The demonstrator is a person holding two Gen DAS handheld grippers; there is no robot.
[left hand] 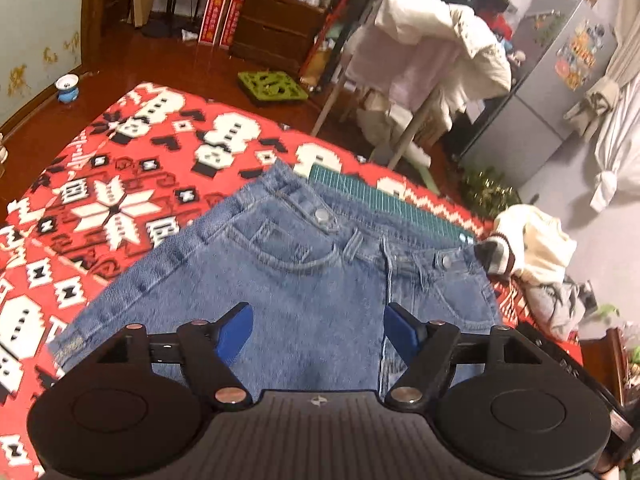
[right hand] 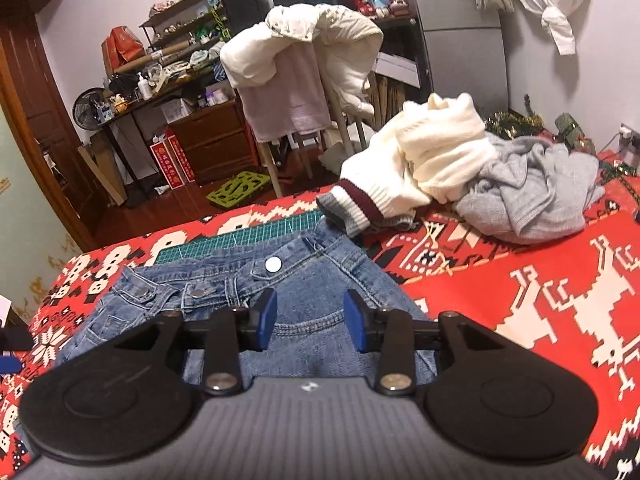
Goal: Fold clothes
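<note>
Blue denim jeans (left hand: pixel 280 280) lie flat on a red patterned blanket (left hand: pixel 100 200), waistband and metal buttons toward the far side, partly over a green cutting mat (left hand: pixel 380 200). My left gripper (left hand: pixel 319 330) hovers above the jeans with its blue pads wide apart and nothing between them. The right wrist view shows the same jeans (right hand: pixel 312 280) from the other side. My right gripper (right hand: pixel 311 320) stands open over the pocket area below the waistband. A cream sweater (right hand: pixel 432 160) and a grey garment (right hand: pixel 532 196) are heaped on the blanket beyond the jeans.
A chair draped with white and pink clothes (left hand: pixel 424 52) stands past the bed's far edge. A wooden drawer unit (right hand: pixel 208 144), a green tray on the floor (left hand: pixel 272 88), a grey fridge (left hand: pixel 552 92) and cluttered shelves (right hand: pixel 184 32) fill the room behind.
</note>
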